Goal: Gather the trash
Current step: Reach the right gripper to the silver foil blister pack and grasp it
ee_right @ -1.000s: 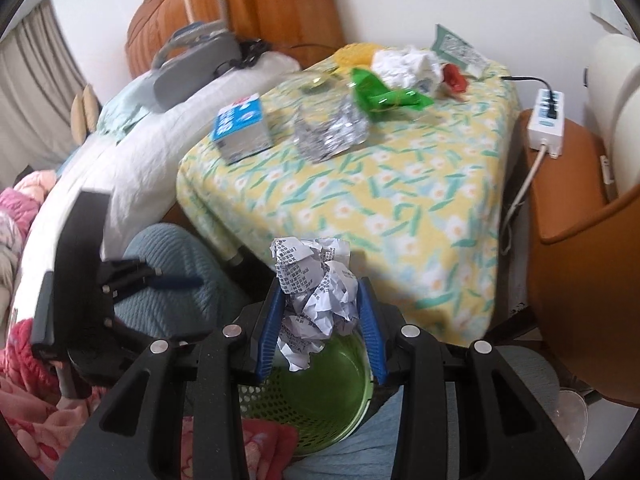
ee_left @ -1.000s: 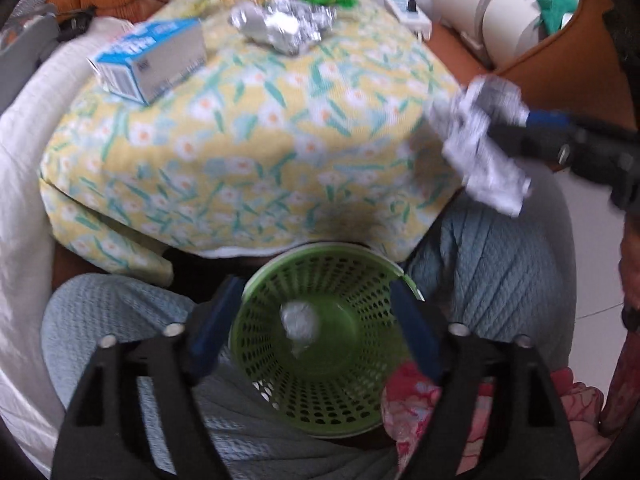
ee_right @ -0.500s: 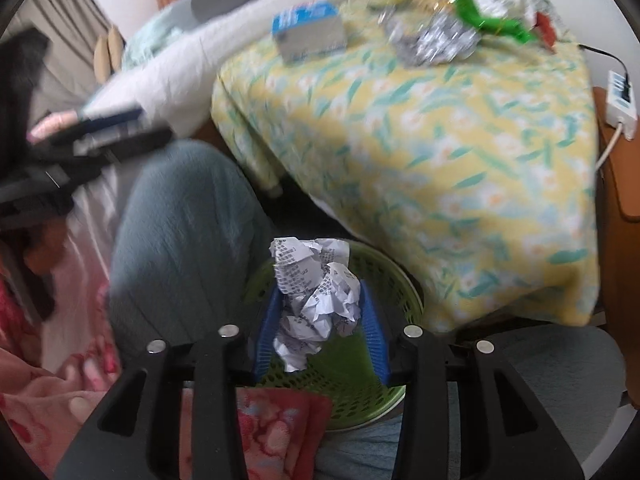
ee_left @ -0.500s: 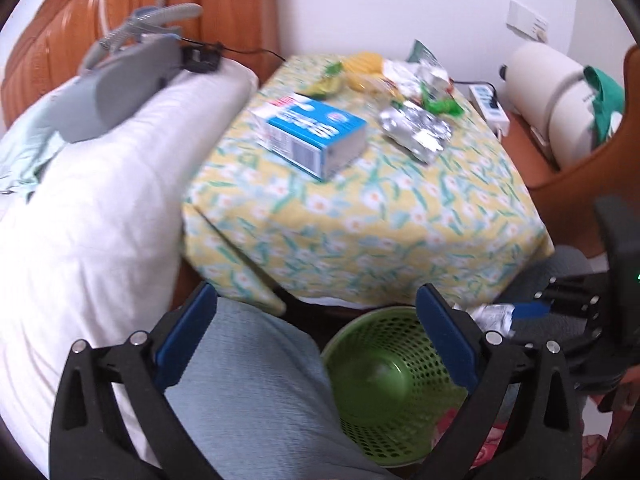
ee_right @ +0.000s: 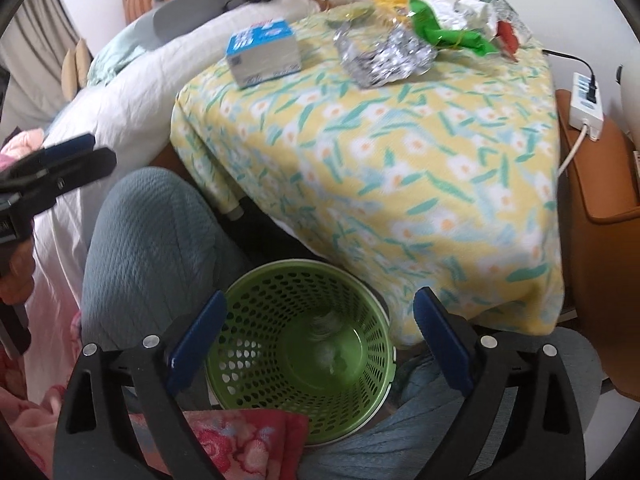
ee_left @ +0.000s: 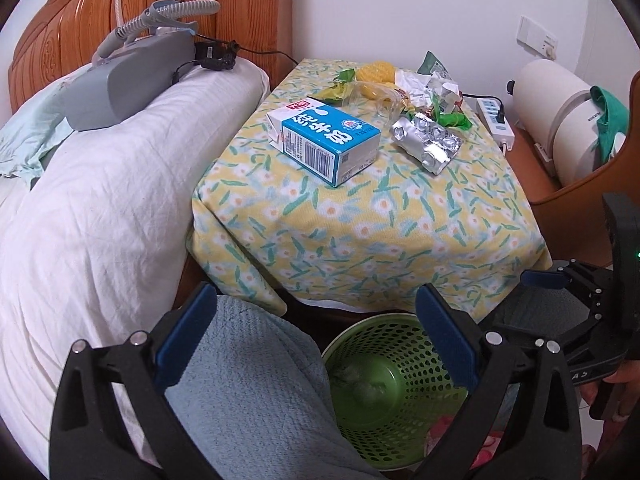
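Your right tool (ee_right: 318,320) hangs right over the green basket (ee_right: 256,312), pointing down into it, and its jaws have just been opening; they stand wide apart with nothing between them. Pale crumpled scraps (ee_right: 326,340) lie on the basket's bottom, straight ahead of the right tool's blue pads, too blurred to tell what they are. Your left tool (ee_left: 316,324) is released too, jaws spread wide and empty, with your knee in blue-grey knit (ee_left: 256,384) under its left finger and the basket under its right one. From the left tool the right tool shows at the far right edge, just beside the basket's rim.

Beyond both tools stands the table (ee_left: 360,240) under a yellow flowered cloth. The rest of the trash lies there, well ahead of the tools: a blue and white milk carton (ee_left: 324,144) on its side nearest the left tool, a crumpled silver foil pack (ee_left: 428,142) just right of the carton, and behind them, at the far edge, a heap of green wrappers (ee_left: 450,116), white crumpled paper (ee_left: 416,84) and something yellow (ee_left: 378,72). Nothing on the table touches either tool.

Left of the left tool runs a white pillow (ee_left: 100,200) with a grey device (ee_left: 124,80) on top. Right of the table sits a white power strip (ee_right: 586,100)
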Demonstrator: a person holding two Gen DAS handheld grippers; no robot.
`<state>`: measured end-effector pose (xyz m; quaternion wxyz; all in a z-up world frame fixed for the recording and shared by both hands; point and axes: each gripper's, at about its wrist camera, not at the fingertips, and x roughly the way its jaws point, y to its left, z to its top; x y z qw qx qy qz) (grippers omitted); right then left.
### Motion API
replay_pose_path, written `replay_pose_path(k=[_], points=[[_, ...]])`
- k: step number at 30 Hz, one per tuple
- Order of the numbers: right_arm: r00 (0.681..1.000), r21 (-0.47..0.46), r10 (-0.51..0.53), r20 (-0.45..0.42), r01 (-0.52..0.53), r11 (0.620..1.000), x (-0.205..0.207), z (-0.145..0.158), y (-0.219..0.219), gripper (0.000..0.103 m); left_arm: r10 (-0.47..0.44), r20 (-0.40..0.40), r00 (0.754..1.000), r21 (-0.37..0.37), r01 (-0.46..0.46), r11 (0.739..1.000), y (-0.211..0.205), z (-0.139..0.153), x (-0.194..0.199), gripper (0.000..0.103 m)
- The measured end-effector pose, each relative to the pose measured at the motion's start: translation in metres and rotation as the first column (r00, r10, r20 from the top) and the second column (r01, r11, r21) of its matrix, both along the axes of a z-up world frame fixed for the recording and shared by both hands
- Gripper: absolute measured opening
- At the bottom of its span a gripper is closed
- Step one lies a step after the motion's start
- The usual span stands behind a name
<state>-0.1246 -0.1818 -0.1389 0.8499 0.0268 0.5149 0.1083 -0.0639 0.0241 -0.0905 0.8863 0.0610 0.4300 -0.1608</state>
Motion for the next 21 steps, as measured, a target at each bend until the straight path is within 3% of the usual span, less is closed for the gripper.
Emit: replay_pose_path(k=[12,21], points=[[0.993,0.017,-0.044,0.109,0.043,0.999,0.022,0.036,-0.020,0.094,0.013,-0.005,1.000,-0.041,-0.013,0.999,-0.005,0.005,0.012,0.095],[0.983,-0.053,0.004,0.185,0.006,0.999,0.103,0.054,-0.028,0.100,0.002,0.027,1.000,-0.034,-0.001,0.999,-0.017,0.012,0.030,0.095]])
